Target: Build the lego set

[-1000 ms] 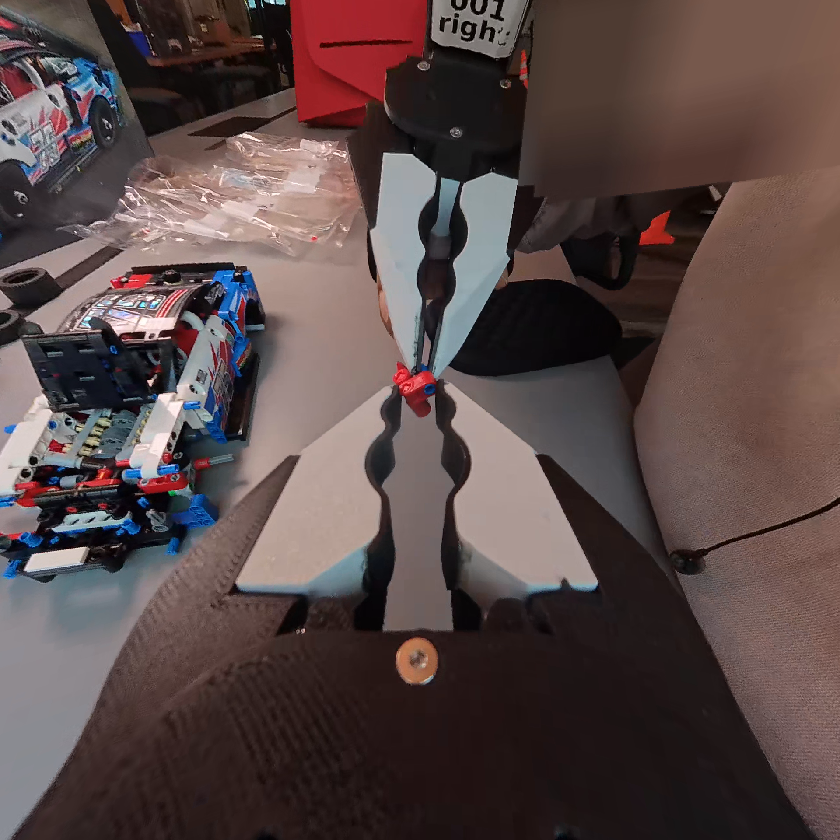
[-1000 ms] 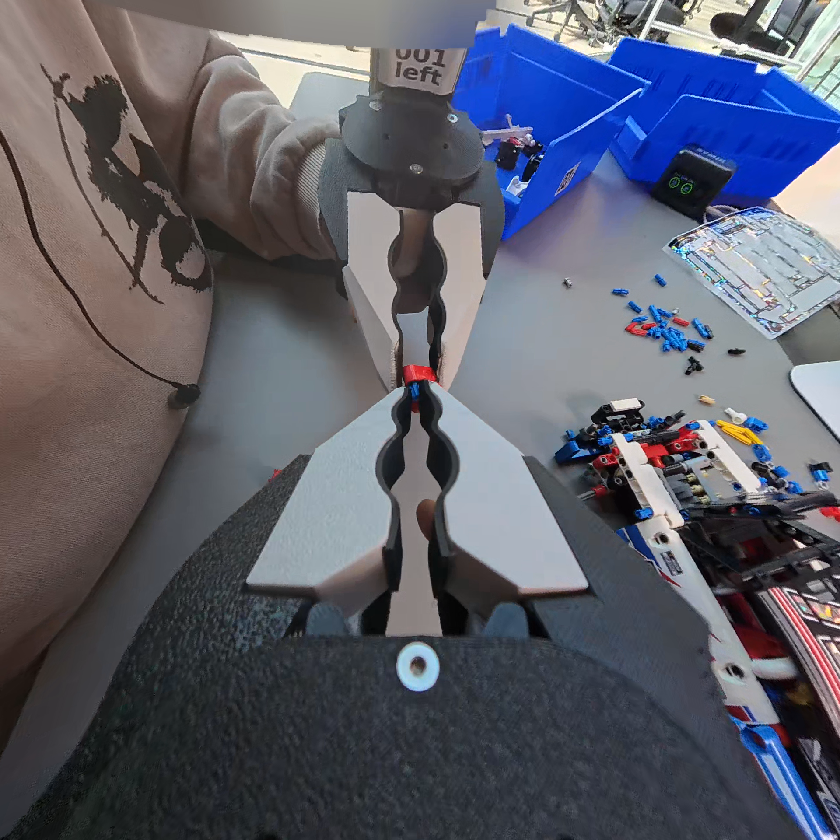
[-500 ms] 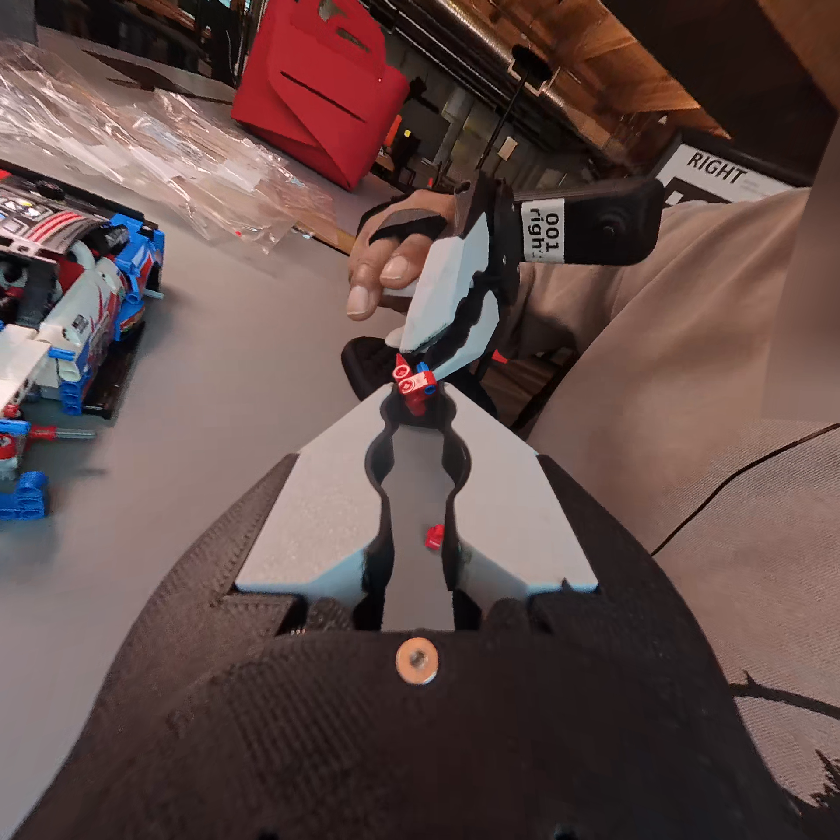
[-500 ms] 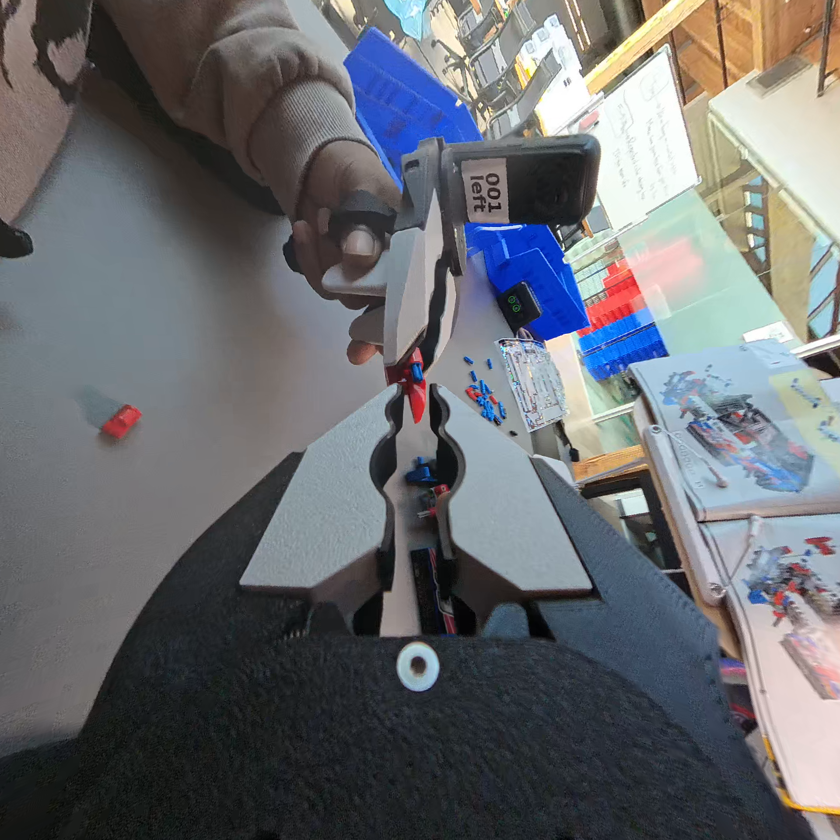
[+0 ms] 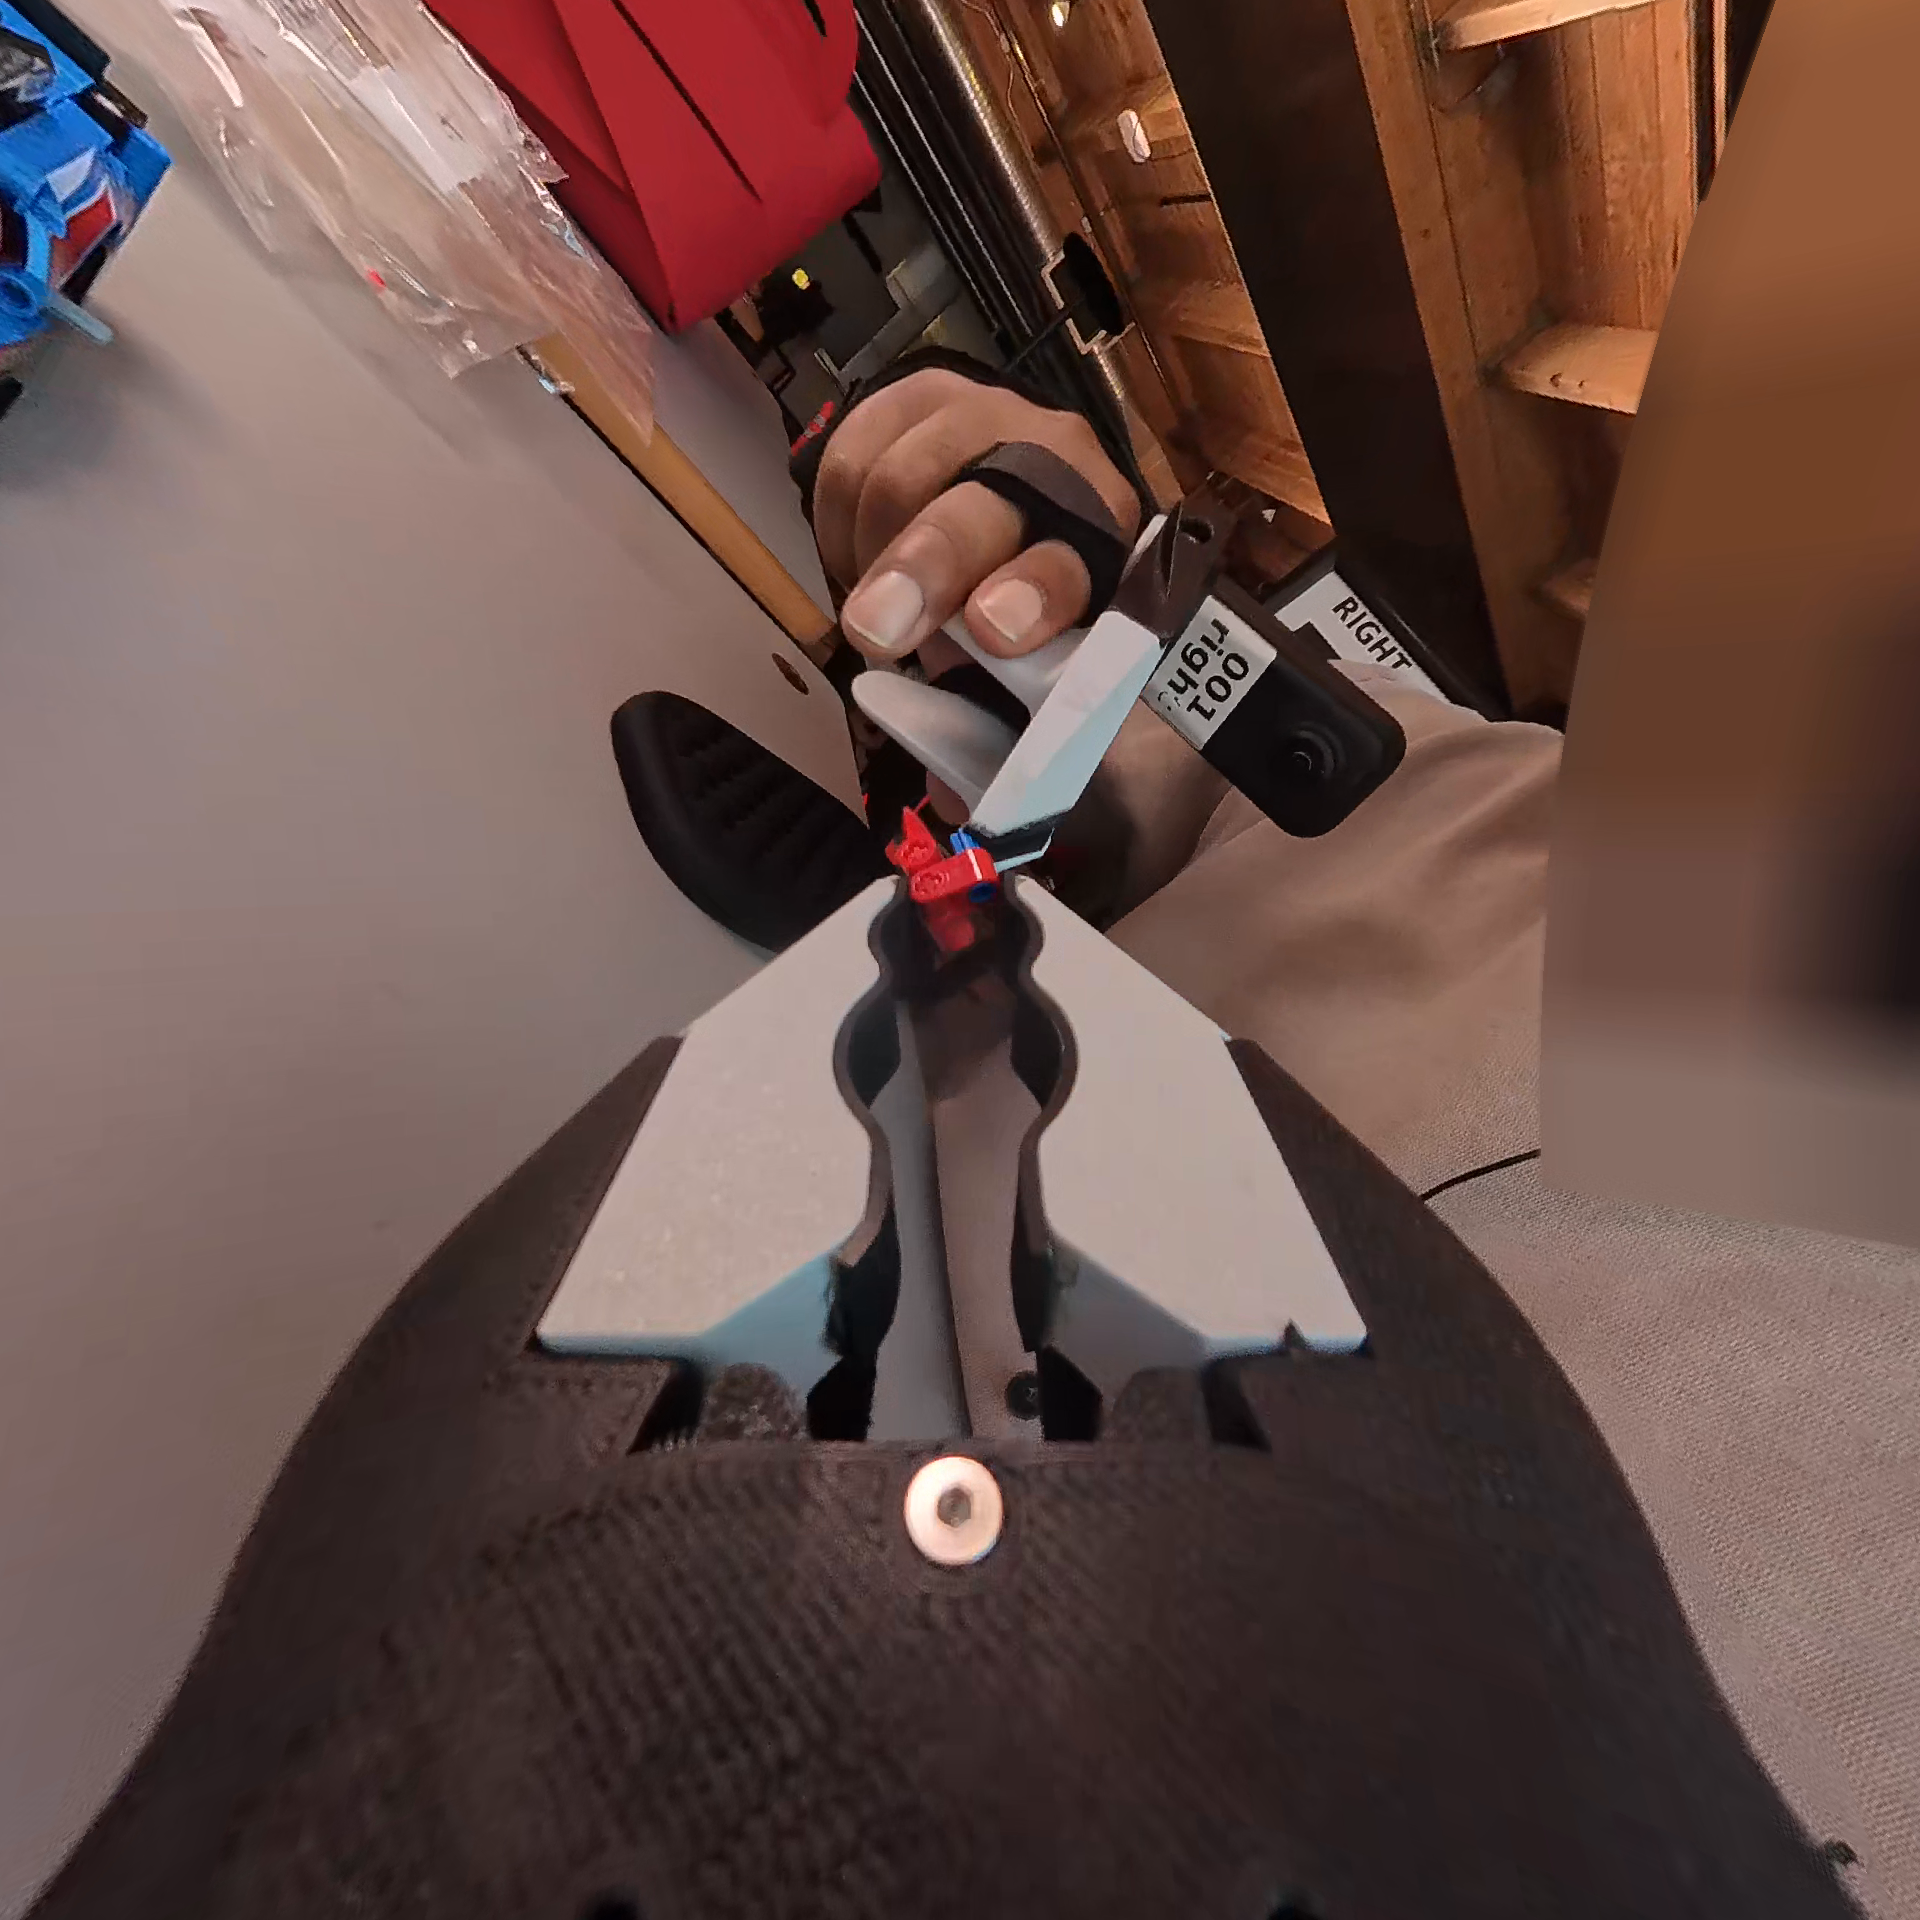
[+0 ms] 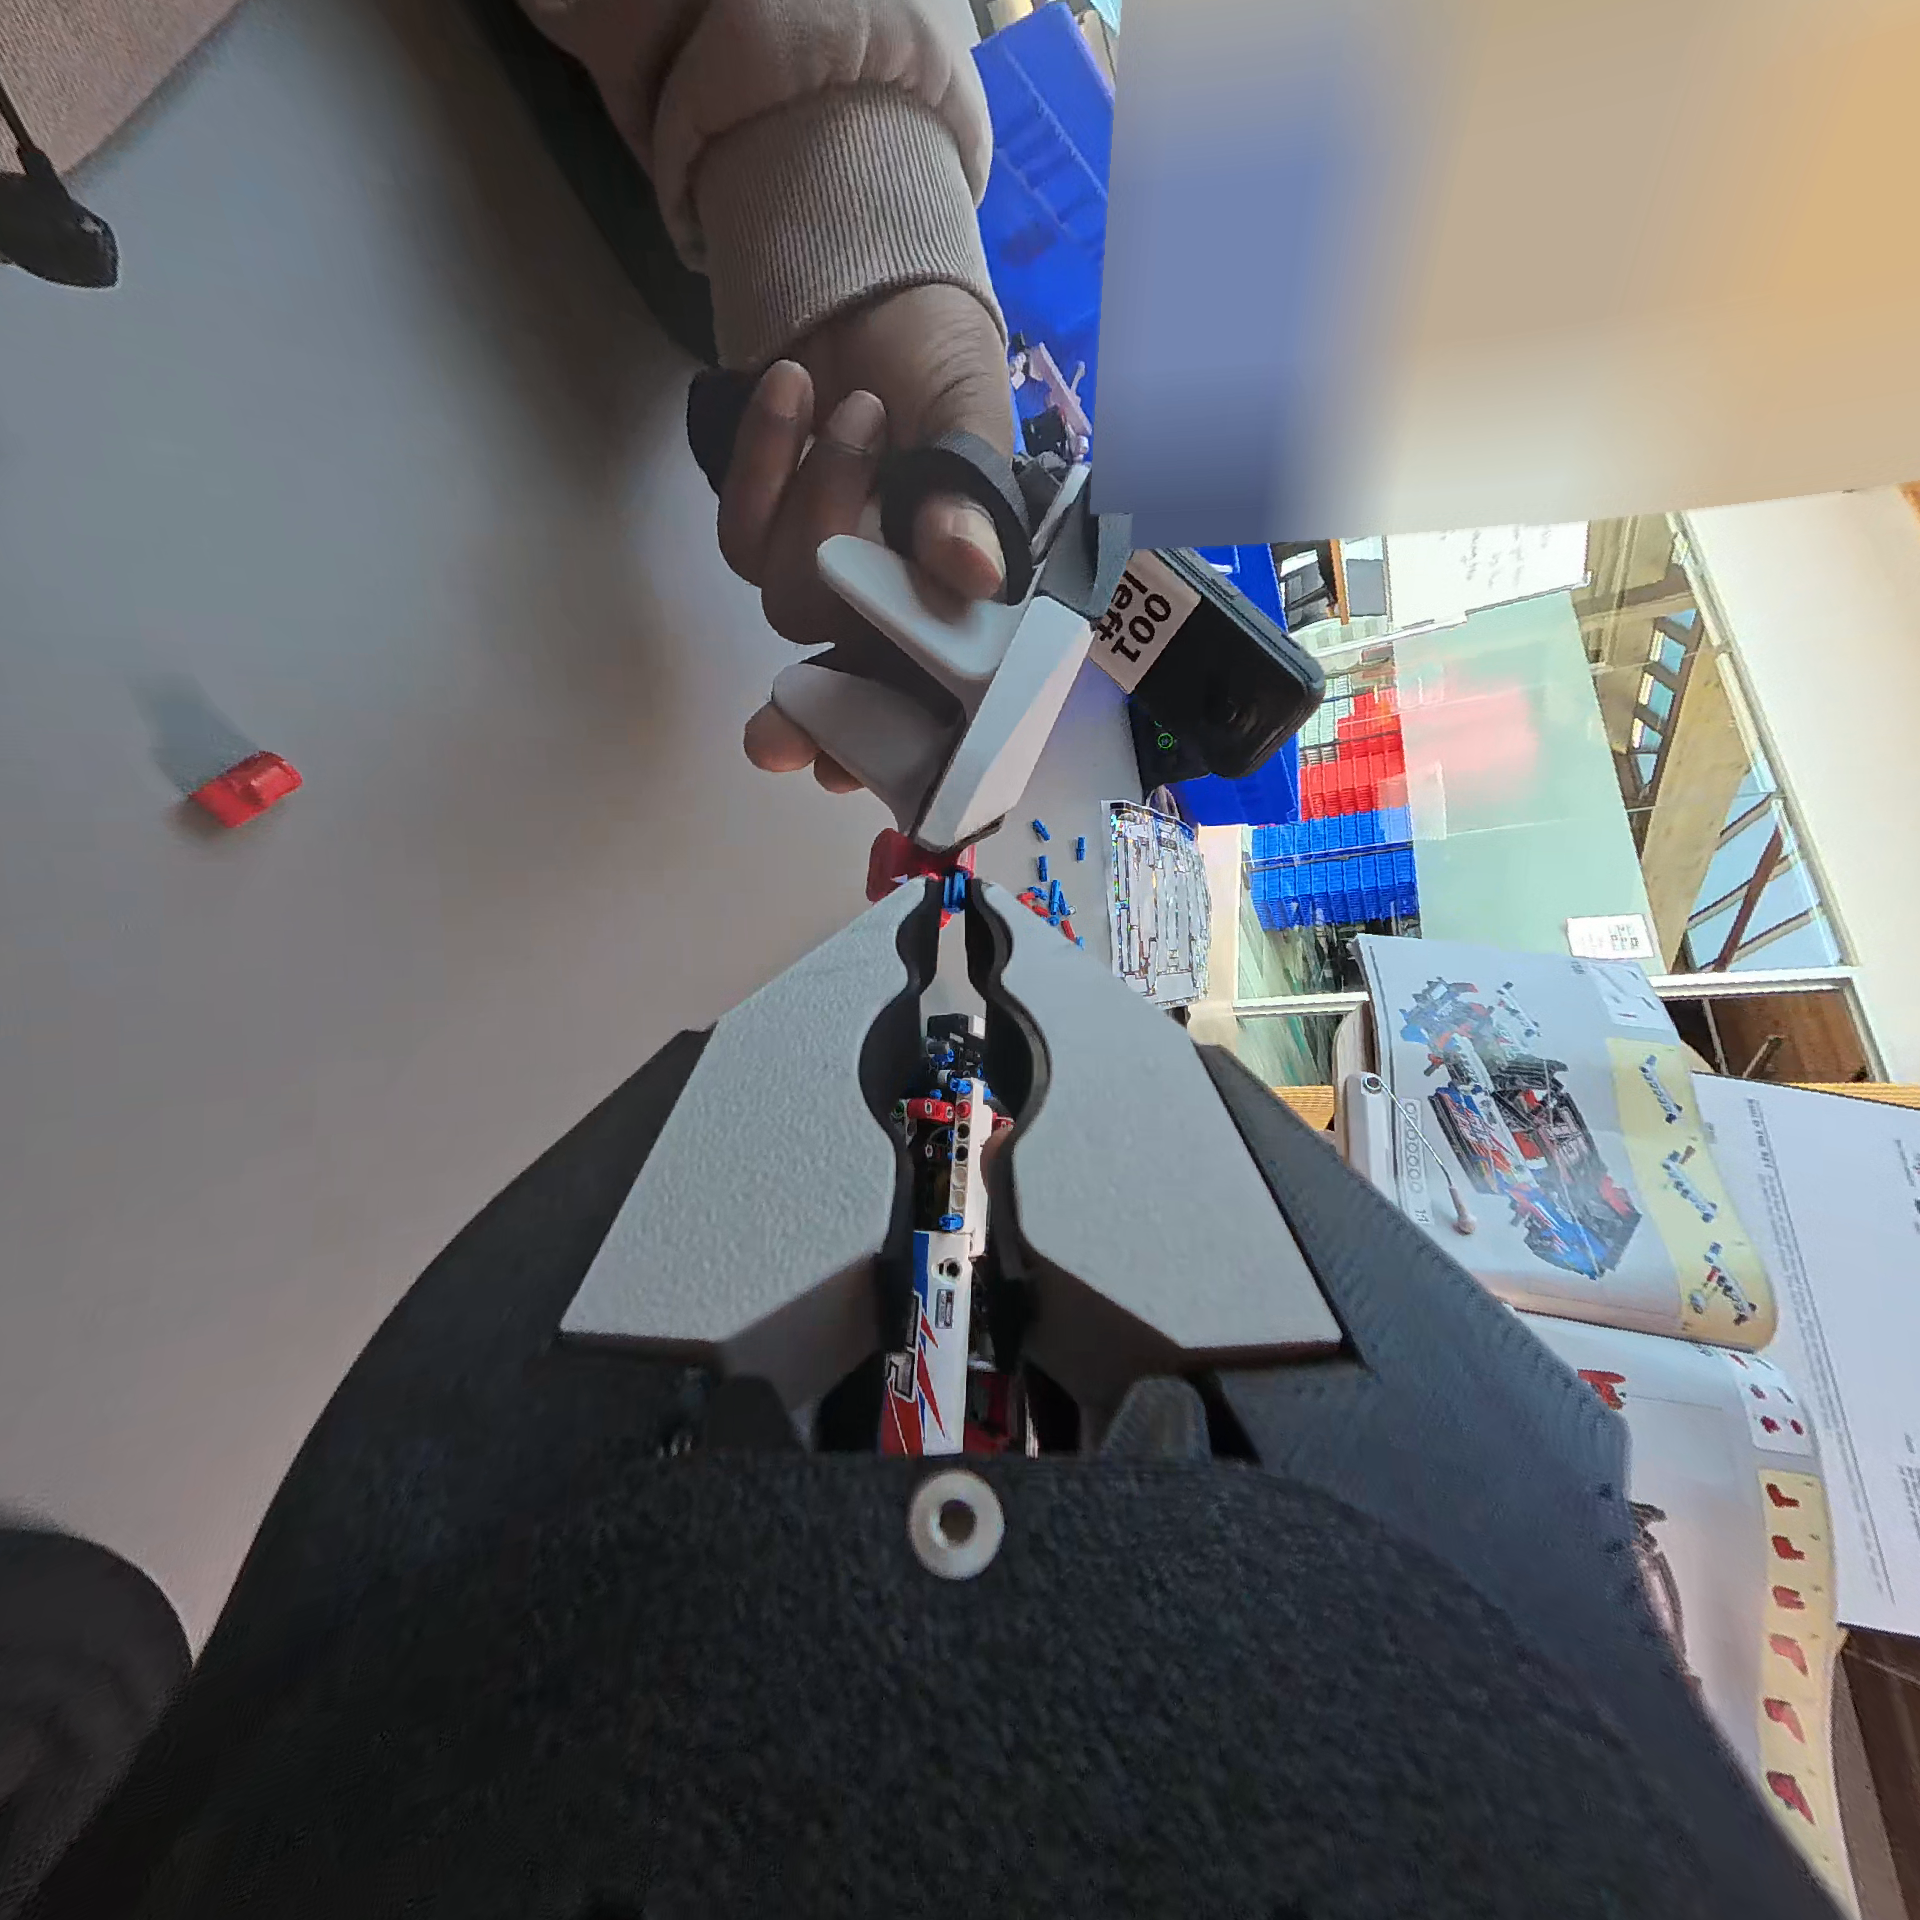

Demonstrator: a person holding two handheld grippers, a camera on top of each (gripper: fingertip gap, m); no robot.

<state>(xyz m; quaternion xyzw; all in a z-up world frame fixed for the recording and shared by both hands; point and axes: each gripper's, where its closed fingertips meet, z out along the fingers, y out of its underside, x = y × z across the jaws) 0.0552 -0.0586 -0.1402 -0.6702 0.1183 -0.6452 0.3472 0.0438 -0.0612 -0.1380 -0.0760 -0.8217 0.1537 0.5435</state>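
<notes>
The lower part of the small red piece (image 5: 940, 894) is sitting hidden between the left gripper (image 5: 948, 896) fingertips. The blue pin (image 6: 954, 891) is showing only as a sliver at the right gripper (image 6: 951, 902) tips. The car model (image 6: 951, 1226) is showing only through the finger gap. A blue model corner (image 5: 52, 239) is running off the frame edge, far left of the left gripper.

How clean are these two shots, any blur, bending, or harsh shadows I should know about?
Left wrist view: wide-angle bending curves the table edge; a mosaic patch covers the right side; the red and blue lego piece is sharp. Right wrist view: a mosaic patch covers the top right; the loose red brick casts a soft shadow; the instruction booklet bows.
</notes>
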